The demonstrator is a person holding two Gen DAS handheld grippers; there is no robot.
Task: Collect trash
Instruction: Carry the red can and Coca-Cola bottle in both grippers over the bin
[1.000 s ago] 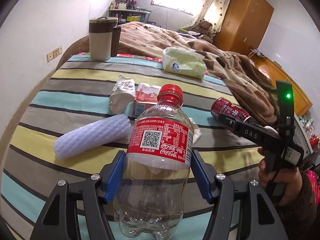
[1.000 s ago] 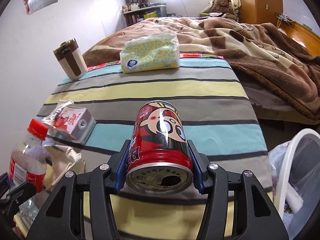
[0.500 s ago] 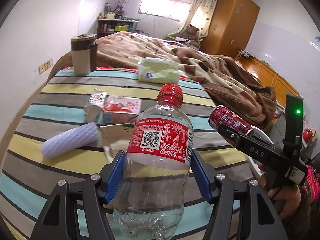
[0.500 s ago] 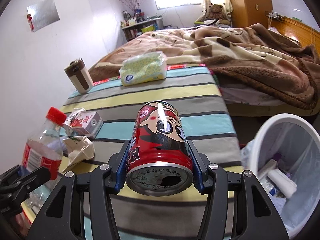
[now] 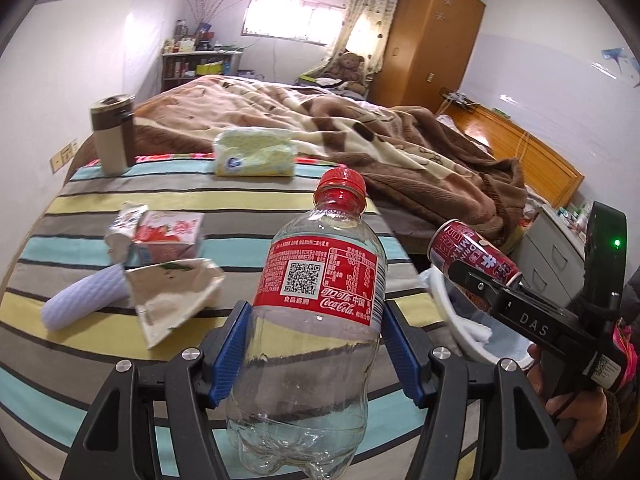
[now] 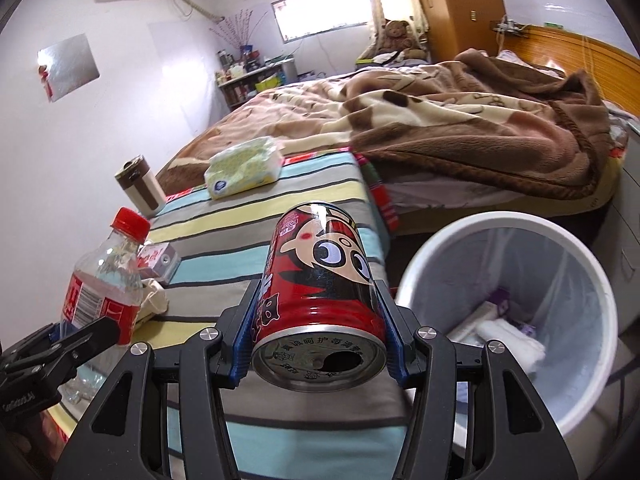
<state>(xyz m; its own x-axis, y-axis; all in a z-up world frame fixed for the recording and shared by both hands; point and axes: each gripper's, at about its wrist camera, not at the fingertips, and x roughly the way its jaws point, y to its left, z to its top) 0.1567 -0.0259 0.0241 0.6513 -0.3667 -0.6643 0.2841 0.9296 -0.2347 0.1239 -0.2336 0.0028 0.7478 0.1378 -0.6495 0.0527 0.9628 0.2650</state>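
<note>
My left gripper (image 5: pixel 316 344) is shut on an empty clear cola bottle (image 5: pixel 320 320) with a red cap and red label, held above the striped bed cover (image 5: pixel 240 200). My right gripper (image 6: pixel 318 332) is shut on a red drink can (image 6: pixel 320 280) with a cartoon face, its opened end toward the camera. The white trash bin (image 6: pixel 580 264) stands just right of the can, beside the bed, with several scraps inside. In the left wrist view the can (image 5: pixel 472 254) hangs over the bin's rim (image 5: pixel 444 300). On the cover lie a crumpled wrapper (image 5: pixel 172 296), a red carton (image 5: pixel 168 234) and a white foam sleeve (image 5: pixel 80 300).
A tissue pack (image 5: pixel 256 156) and a brown-and-cream travel mug (image 5: pixel 112 136) sit at the far end of the striped cover. A brown blanket (image 6: pixel 460 128) covers the bed beyond. A wooden wardrobe (image 5: pixel 428 40) stands at the back. A person's hand (image 5: pixel 572 408) grips the right tool.
Both grippers have lifted and swung right with bottle and can still held. The trash bin has come fully into the right wrist view, and the trash on the cover has fallen away left.
</note>
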